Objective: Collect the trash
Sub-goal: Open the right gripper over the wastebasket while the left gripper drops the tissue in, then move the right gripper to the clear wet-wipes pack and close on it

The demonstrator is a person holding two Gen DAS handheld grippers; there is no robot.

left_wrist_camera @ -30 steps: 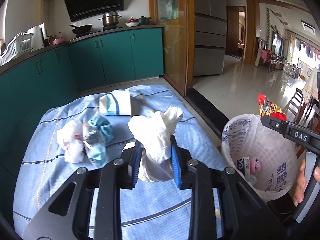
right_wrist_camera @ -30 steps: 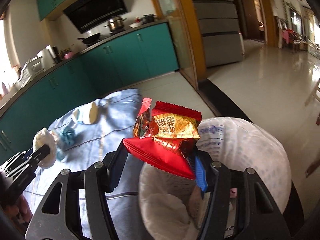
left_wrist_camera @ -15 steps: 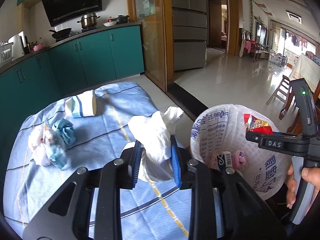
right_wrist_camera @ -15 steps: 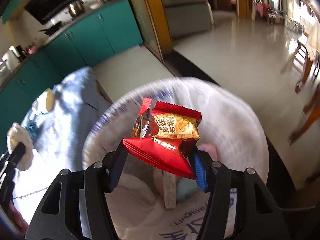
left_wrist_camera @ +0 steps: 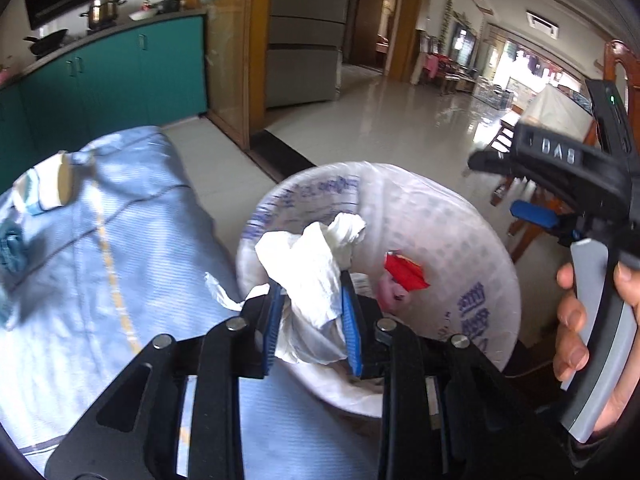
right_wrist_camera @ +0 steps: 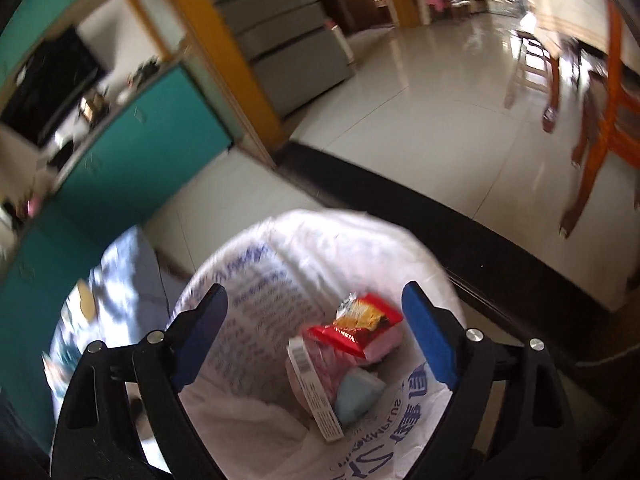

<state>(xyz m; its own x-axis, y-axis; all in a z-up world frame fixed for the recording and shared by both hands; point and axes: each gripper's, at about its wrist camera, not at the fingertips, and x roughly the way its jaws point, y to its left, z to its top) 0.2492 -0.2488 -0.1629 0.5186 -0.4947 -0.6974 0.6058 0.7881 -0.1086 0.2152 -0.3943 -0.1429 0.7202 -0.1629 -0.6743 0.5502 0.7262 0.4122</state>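
Left hand-held gripper [left_wrist_camera: 312,324]: clenched on a crumpled white tissue [left_wrist_camera: 316,276], pinched between the blue pads; tissue is held over the near rim of the bin bag [left_wrist_camera: 460,216].

Right hand-held gripper [right_wrist_camera: 316,336]: released, jaws just spread wide, nothing between the pads. In the left wrist view it is seen at 3 o'clock, gripped by a hand [left_wrist_camera: 580,320].

Red snack wrapper [right_wrist_camera: 356,328] is dropped inside the bin bag, lying on other trash: a barcode box [right_wrist_camera: 316,392] at 6 o'clock of it, a pale blue piece [right_wrist_camera: 358,394] alongside.

Blue striped cloth on the surface [left_wrist_camera: 100,280] is seen at 9 o'clock of the bag. Farther at 10 o'clock a tissue pack [left_wrist_camera: 44,192] and a blue crumpled item [left_wrist_camera: 12,244] are left lying on it.
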